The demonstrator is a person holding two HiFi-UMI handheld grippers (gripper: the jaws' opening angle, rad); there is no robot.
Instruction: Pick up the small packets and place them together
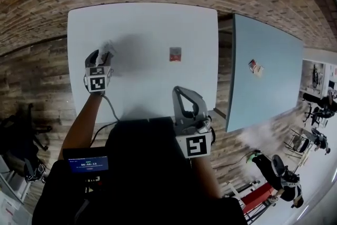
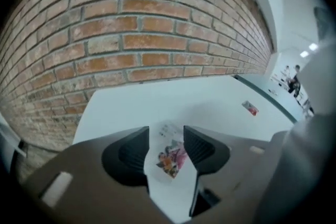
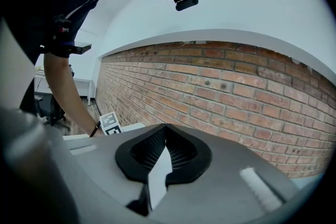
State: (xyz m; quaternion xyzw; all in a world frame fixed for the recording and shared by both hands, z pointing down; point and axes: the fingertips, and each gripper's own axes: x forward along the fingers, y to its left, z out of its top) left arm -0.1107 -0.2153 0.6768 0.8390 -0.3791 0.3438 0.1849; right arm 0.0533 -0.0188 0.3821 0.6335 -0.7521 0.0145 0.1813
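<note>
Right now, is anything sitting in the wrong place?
Yes. One stray packet lies alone on the grey table at the right, apart from the red packet on the white table and the white packet gripped in the left tongs. Nothing looks spilled or broken.

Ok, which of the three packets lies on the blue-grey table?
The right packet: it lies alone on the blue-grey table. The middle packet lies on the white table, and the white packet is between the left gripper's jaws.
</note>
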